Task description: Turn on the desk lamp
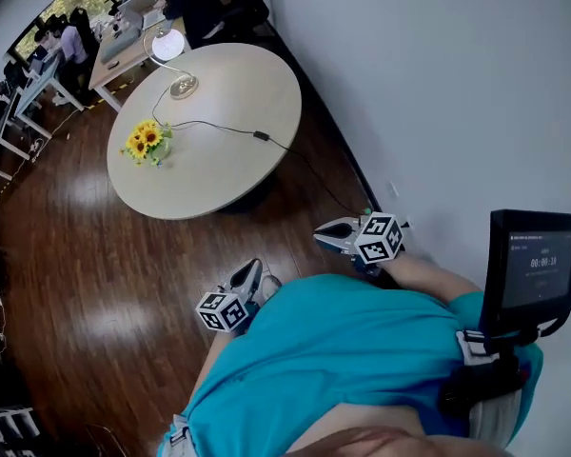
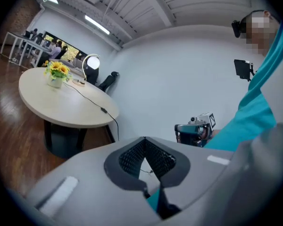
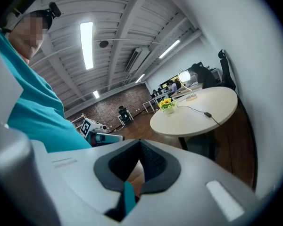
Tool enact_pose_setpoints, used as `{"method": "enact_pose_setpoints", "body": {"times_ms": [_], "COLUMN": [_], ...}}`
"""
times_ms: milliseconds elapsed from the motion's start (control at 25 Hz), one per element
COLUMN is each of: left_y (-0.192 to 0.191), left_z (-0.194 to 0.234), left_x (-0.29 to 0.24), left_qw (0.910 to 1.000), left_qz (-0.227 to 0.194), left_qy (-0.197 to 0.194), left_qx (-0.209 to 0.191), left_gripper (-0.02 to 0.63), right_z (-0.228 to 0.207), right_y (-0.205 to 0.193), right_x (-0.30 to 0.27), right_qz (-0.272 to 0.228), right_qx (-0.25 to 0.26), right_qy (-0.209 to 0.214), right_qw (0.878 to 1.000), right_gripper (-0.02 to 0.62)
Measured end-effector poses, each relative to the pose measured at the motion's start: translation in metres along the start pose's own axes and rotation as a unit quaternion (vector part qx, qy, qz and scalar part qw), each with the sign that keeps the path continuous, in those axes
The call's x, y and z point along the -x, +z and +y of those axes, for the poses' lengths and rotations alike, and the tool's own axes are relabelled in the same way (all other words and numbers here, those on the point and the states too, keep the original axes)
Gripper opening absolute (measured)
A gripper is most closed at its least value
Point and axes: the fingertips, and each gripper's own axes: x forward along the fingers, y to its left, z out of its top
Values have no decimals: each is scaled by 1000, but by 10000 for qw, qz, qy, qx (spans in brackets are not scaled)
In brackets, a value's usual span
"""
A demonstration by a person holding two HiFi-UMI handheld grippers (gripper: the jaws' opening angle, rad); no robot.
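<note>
The desk lamp (image 1: 168, 46) stands at the far side of a round beige table (image 1: 228, 160), its curved neck rising from a round base. A black cable with an inline switch (image 1: 261, 135) runs from the lamp off the table's right edge. The lamp also shows in the left gripper view (image 2: 90, 63) and the right gripper view (image 3: 184, 76); I cannot tell whether it is lit. My left gripper (image 1: 248, 272) and right gripper (image 1: 329, 232) hang close to my body over the floor, well short of the table. Both are shut with nothing between the jaws (image 2: 144, 139) (image 3: 140, 143).
A vase of sunflowers (image 1: 145, 142) sits on the table's left part. Dark wooden floor (image 1: 105, 265) lies between me and the table. A white wall (image 1: 438, 84) runs along the right. Desks with seated people (image 1: 71, 41) stand beyond the table.
</note>
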Motion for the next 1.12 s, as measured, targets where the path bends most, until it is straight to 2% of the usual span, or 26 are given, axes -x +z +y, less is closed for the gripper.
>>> {"method": "enact_pose_setpoints", "body": {"times_ms": [240, 360, 520, 640, 840, 1000, 1120], "left_y": [2, -8, -3, -4, -6, -13, -4], "left_z": [-13, -32, -46, -26, 11, 21, 32], "left_x": [18, 29, 78, 135, 255, 277, 286], "left_qw": [9992, 9993, 9976, 9968, 9973, 9984, 9987], "left_qz": [-83, 63, 22, -154, -455, -443, -442], "left_qy": [372, 236, 204, 184, 181, 265, 236], "left_qx": [-82, -279, -665, -767, -545, -228, -130], "left_gripper": [23, 23, 23, 23, 23, 23, 23], "right_z": [13, 39, 84, 122, 208, 228, 238], "right_y": [-20, -12, -11, -19, -43, -56, -48], "right_x": [5, -5, -22, -63, -149, -164, -178], "right_qz": [-55, -22, -2, 41, 244, 413, 485], "right_qx": [-88, 69, 180, 269, 274, 240, 286], "right_qy": [223, 375, 387, 331, 387, 577, 633], "right_qw": [9997, 9993, 9991, 9991, 9986, 9972, 9964], "right_gripper": [2, 2, 2, 3, 2, 2, 2]}}
